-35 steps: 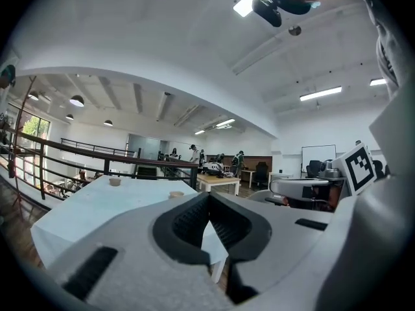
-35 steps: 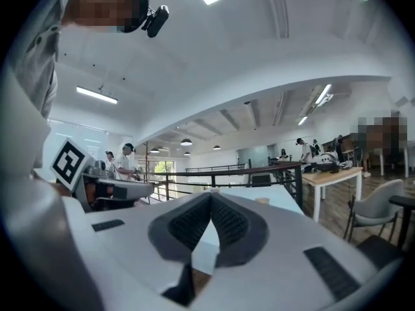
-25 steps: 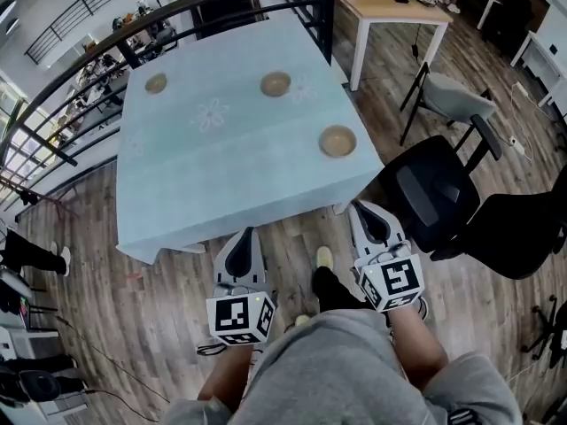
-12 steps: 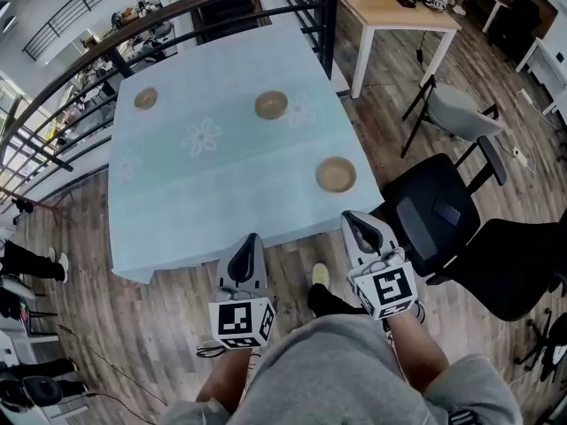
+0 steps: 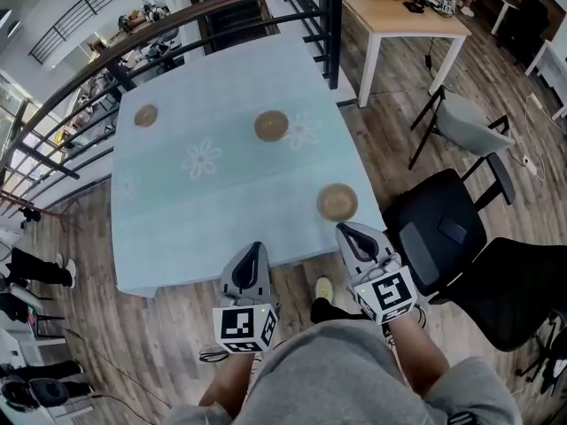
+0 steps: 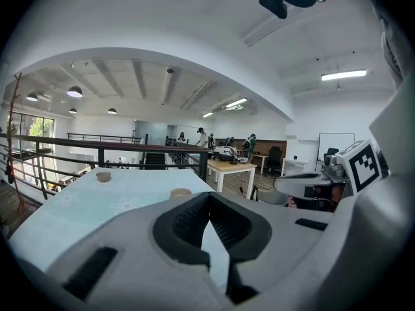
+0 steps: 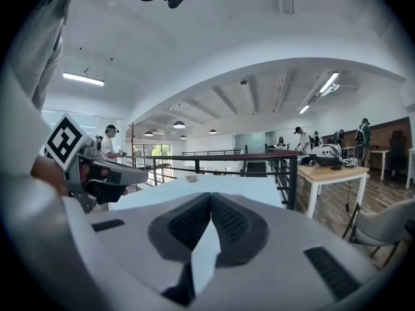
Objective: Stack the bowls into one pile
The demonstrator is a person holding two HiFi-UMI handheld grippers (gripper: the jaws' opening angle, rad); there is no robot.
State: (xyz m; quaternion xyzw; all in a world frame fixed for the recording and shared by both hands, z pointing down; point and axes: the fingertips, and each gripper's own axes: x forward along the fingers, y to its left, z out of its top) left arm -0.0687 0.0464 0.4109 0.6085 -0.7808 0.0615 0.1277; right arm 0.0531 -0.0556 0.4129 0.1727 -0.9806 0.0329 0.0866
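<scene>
Left gripper (image 6: 207, 198) fingers: pressed together tip to tip, nothing between them.
Right gripper (image 7: 211, 197) fingers: likewise closed, empty.
Left gripper position: just short of the table (image 5: 204, 215), at the middle of its near edge, pointing toward it.
Right gripper position: at the table's near edge by the right corner, close to the nearest bowl (image 5: 337, 202), not touching.
Nearest bowl: upright on the table, near right corner.
Middle bowl (image 5: 271, 125): table centre, toward the far side.
Far bowl (image 5: 145, 115): table's far left corner.
Stacking: none; all three bowls well apart.
Black chair (image 5: 434, 237): beside the table's right side.
Railing (image 5: 177, 11): along the table's far side.
</scene>
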